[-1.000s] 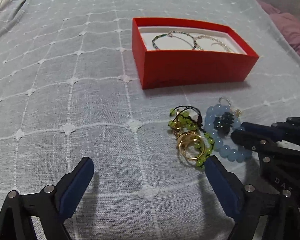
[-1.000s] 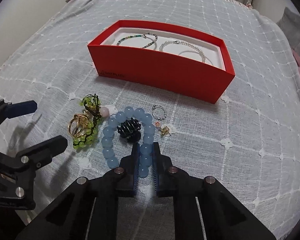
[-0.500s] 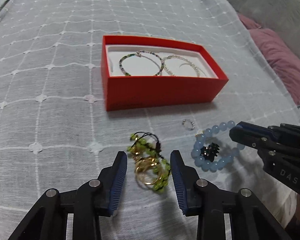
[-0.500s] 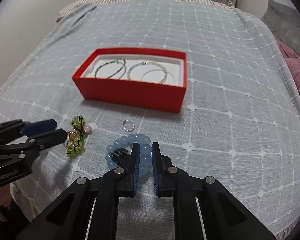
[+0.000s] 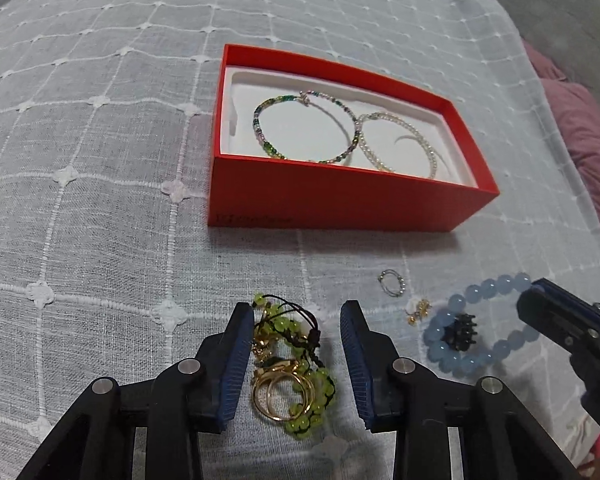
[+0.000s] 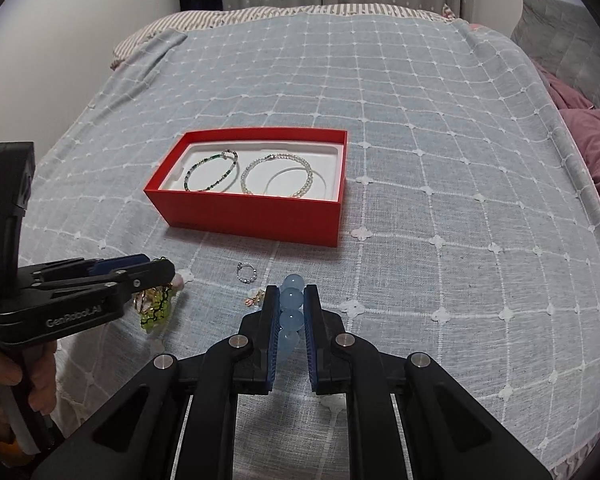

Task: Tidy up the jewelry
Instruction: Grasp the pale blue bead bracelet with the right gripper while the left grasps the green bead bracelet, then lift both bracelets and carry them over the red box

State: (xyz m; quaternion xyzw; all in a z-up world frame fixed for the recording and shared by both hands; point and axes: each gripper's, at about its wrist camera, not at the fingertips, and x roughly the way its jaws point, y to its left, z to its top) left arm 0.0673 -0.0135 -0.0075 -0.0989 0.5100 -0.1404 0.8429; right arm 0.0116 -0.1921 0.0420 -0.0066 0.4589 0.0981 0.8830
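Observation:
A red box [image 5: 340, 204] [image 6: 252, 216] with a white insert holds a green beaded bracelet [image 5: 304, 128] and a pearl bracelet [image 5: 400, 140]. My left gripper [image 5: 296, 312] is open, its jaws on either side of a green bead bracelet [image 5: 300, 360] tangled with gold rings [image 5: 276, 388]; it also shows in the right wrist view [image 6: 152, 270]. My right gripper [image 6: 290, 294] is shut on a blue bead bracelet [image 6: 291, 312] [image 5: 476, 320] and holds it off the bed. A black clip [image 5: 460, 330] hangs within that bracelet.
A small silver ring [image 5: 392, 282] [image 6: 246, 273] and a gold earring [image 5: 418, 310] lie on the blue-grey checked bedspread [image 6: 420, 160] before the box. Purple bedding [image 6: 596, 148] and a grey pillow [image 6: 564, 40] lie at right. A striped pillow [image 6: 220, 18] lies at the far end.
My left gripper moved forward around the green bracelet and rings and rose a little. My right gripper lifted the blue bracelet and pulled back, so the box looks farther away.

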